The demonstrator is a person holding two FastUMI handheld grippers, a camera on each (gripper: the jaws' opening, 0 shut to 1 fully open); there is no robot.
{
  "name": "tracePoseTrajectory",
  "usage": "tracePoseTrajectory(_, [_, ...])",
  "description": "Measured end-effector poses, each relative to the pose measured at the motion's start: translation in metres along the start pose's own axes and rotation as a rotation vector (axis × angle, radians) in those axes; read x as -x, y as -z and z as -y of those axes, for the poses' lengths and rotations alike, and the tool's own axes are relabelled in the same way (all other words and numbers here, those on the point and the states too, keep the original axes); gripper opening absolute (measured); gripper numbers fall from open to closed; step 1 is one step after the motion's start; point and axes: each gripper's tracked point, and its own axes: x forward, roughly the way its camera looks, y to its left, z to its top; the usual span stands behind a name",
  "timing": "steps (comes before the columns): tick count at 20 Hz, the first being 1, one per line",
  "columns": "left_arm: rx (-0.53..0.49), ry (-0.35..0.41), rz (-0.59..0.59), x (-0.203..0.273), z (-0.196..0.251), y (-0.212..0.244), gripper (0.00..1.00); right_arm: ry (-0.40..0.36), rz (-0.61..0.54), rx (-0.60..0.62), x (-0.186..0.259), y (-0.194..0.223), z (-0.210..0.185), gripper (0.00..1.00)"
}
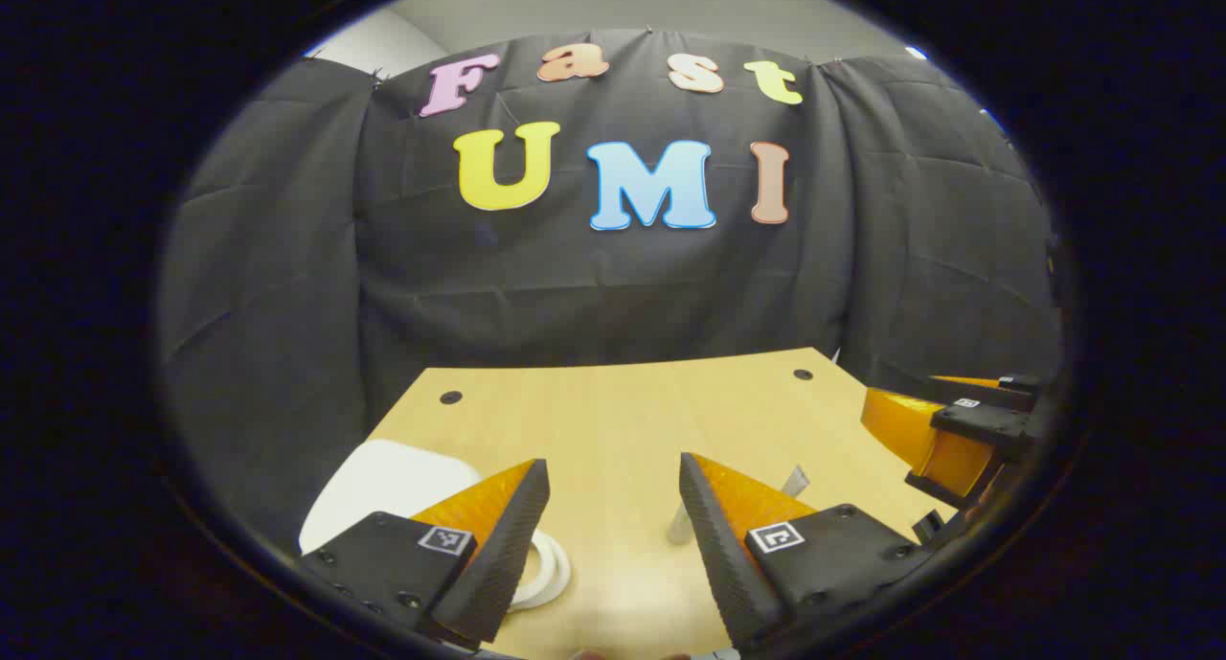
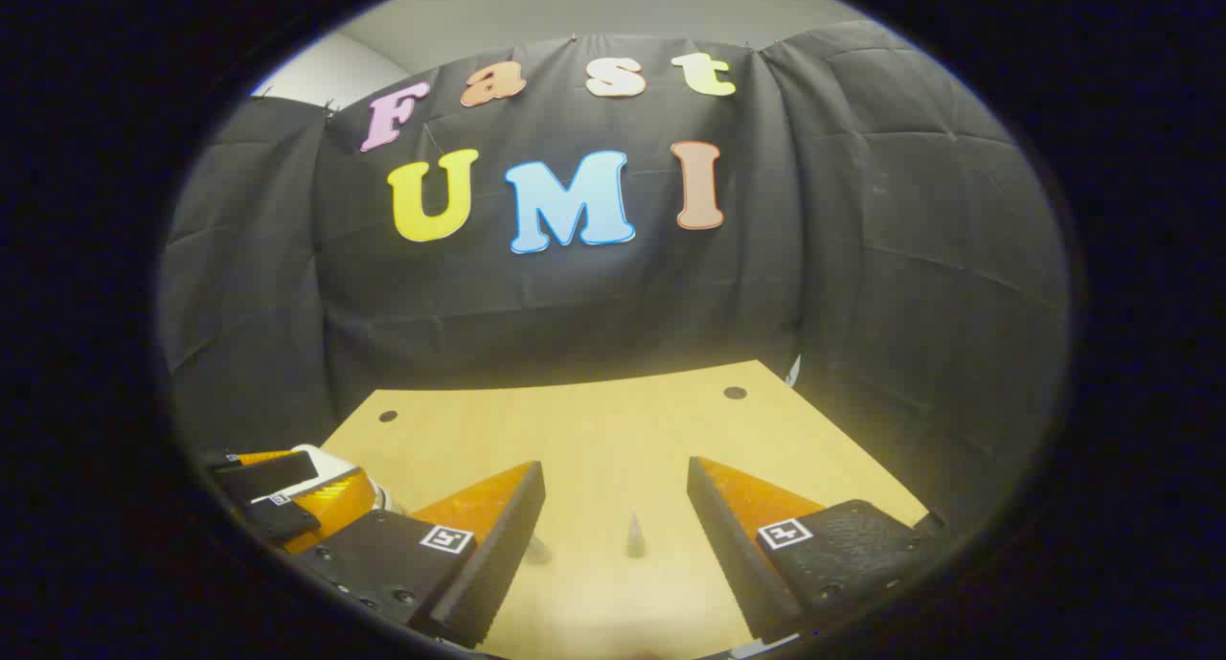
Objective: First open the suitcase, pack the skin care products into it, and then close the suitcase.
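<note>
In the left gripper view my left gripper (image 1: 613, 468) hovers open over the wooden table (image 1: 623, 411), nothing between its fingers. A white round jar (image 1: 548, 566) peeks out beside its left finger. A pale tube (image 1: 793, 480) lies behind its right finger. A white rounded object (image 1: 383, 483) sits at the table's left edge; I cannot tell what it is. In the right gripper view my right gripper (image 2: 615, 470) is open too, with a small pointed tube tip (image 2: 634, 535) on the table between its fingers. The other gripper shows at each view's side: the right gripper (image 1: 948, 430), the left gripper (image 2: 287, 497).
The table's far edge meets the black cloth wall (image 1: 613, 286). Two dark holes (image 1: 450, 398) mark the far corners of the table. Bare wood stretches ahead of both grippers toward the back.
</note>
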Motion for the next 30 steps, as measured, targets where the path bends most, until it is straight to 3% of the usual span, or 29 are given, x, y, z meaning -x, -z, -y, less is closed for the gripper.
tracePoseTrajectory(3, [0.059,0.0,-0.048,0.0,0.009,0.012,0.89,0.008,0.001,0.0,0.0,-0.001,-0.001,0.92])
tracePoseTrajectory(4, [0.142,0.018,-0.018,-0.006,0.016,0.012,0.89,0.006,0.012,-0.022,-0.002,-0.004,-0.003,0.92])
tracePoseTrajectory(8, [0.065,-0.041,-0.053,0.002,-0.013,0.026,0.89,0.019,0.007,-0.013,0.0,-0.002,-0.002,0.92])
tracePoseTrajectory(12, [0.045,-0.012,-0.089,-0.001,-0.002,0.031,0.89,0.007,-0.023,0.0,-0.001,0.003,-0.002,0.92])
tracePoseTrajectory(17, [-0.001,-0.056,-0.247,-0.021,-0.01,0.09,0.9,0.008,-0.062,0.005,0.0,0.008,0.001,0.92])
tracePoseTrajectory(23, [-0.005,-0.123,-0.513,-0.048,-0.031,0.175,0.9,0.093,-0.082,-0.021,0.007,0.012,0.039,0.91])
tracePoseTrajectory(26, [0.026,-0.144,-0.586,-0.058,-0.035,0.203,0.92,0.135,-0.092,-0.046,0.011,0.013,0.058,0.92])
tracePoseTrajectory(27, [0.04,-0.123,-0.617,-0.061,-0.03,0.211,0.87,0.15,-0.093,-0.052,0.012,0.014,0.063,0.92])
tracePoseTrajectory(28, [0.025,-0.138,-0.654,-0.061,-0.034,0.217,0.75,0.163,-0.094,-0.058,0.012,0.014,0.068,0.92])
tracePoseTrajectory(29, [0.021,-0.15,-0.696,-0.057,-0.039,0.221,0.6,0.171,-0.098,-0.066,0.012,0.016,0.071,0.91])
tracePoseTrajectory(30, [0.022,-0.143,-0.703,-0.057,-0.038,0.222,0.35,0.176,-0.104,-0.074,0.011,0.016,0.073,0.93])
